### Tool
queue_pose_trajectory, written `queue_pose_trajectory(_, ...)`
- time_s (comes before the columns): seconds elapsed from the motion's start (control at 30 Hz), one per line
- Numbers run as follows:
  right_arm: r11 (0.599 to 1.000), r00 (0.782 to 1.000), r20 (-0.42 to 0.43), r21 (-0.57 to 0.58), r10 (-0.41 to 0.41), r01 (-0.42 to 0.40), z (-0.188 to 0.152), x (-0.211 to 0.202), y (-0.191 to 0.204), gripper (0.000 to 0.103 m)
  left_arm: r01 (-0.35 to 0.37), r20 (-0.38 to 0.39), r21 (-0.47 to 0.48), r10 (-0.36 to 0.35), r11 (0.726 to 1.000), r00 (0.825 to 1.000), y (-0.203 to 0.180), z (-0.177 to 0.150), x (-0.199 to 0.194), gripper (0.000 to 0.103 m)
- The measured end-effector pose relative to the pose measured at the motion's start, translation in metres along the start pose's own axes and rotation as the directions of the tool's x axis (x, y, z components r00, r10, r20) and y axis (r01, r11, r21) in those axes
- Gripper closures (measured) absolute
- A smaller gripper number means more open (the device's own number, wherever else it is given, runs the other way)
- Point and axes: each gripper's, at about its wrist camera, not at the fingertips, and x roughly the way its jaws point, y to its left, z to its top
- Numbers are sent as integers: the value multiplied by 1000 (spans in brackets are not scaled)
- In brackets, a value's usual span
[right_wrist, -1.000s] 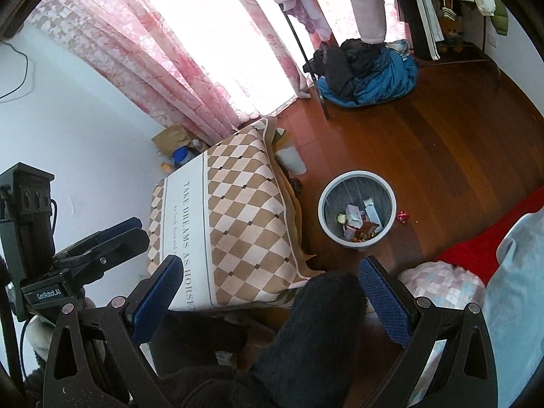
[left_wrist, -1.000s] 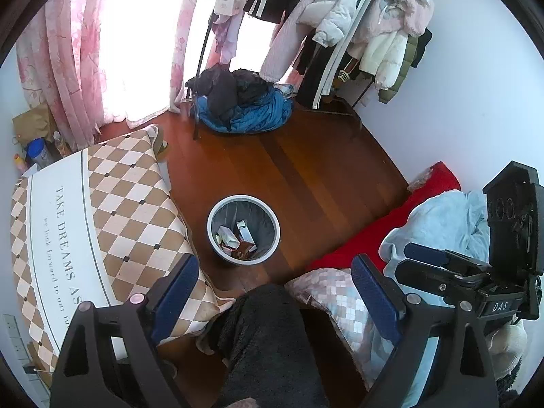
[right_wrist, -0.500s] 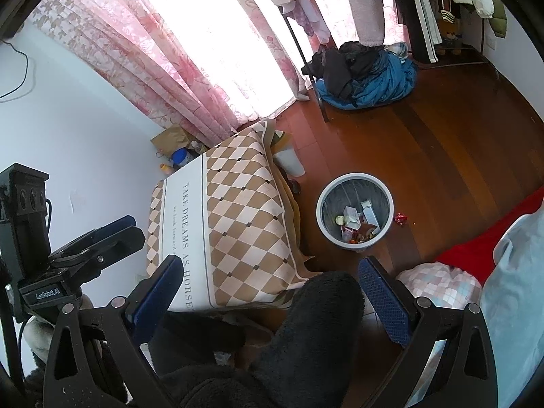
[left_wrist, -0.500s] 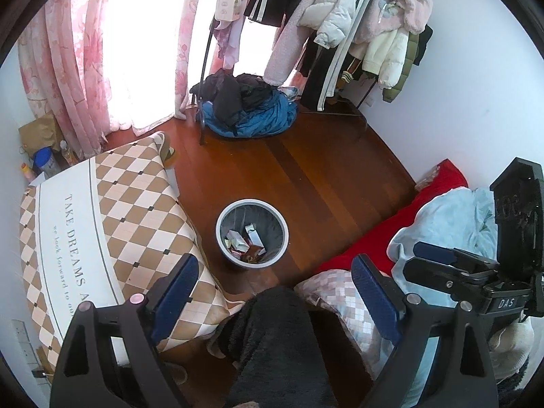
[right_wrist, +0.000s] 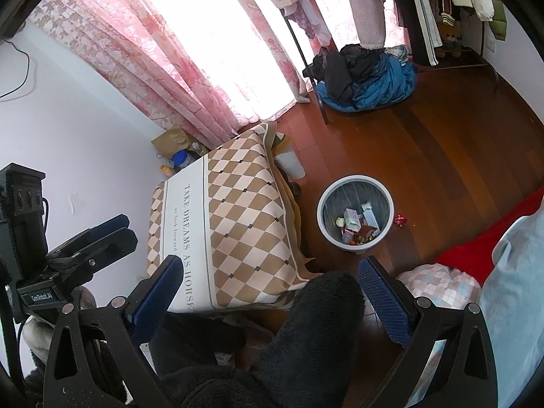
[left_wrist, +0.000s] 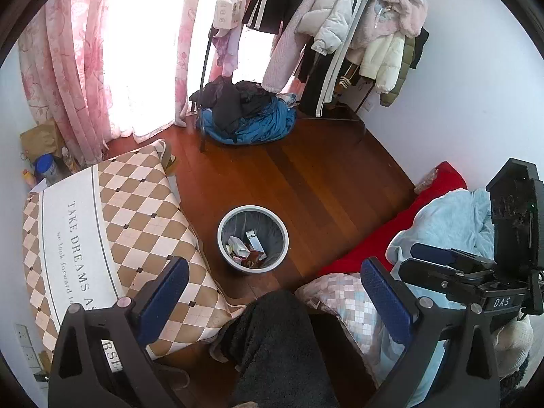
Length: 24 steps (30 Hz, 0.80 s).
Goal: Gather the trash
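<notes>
A round grey trash bin stands on the wooden floor, with cartons and wrappers inside; it also shows in the right wrist view. A small red wrapper lies on the floor just right of the bin. My left gripper is open and empty, held high above the floor near the bin. My right gripper is open and empty, also high up. Each gripper shows in the other's view, the right one and the left one.
A low table with a checked cloth stands left of the bin. A bed with red sheet, blue blanket and checked pillow lies right. A clothes rack and a clothes pile stand at the back. A dark-clad leg is below.
Both views have shifted slightly; the bin has drifted rightward in the left wrist view and stayed nearly put in the right. Both grippers stay open and empty.
</notes>
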Motion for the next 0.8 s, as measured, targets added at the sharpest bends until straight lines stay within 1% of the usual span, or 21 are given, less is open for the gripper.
queue_pose_trajectory(0.47,1000,1000,-1,-12,-8,8,4,-6,5,0,6,2,4,-6,1000,1000,0,-1,-6,0)
queue_pose_trajectory(0.8,998,999,3,-36,-43,43,5,-9,7,0,2,2,5,-2,1000,1000,0,-1,-7,0)
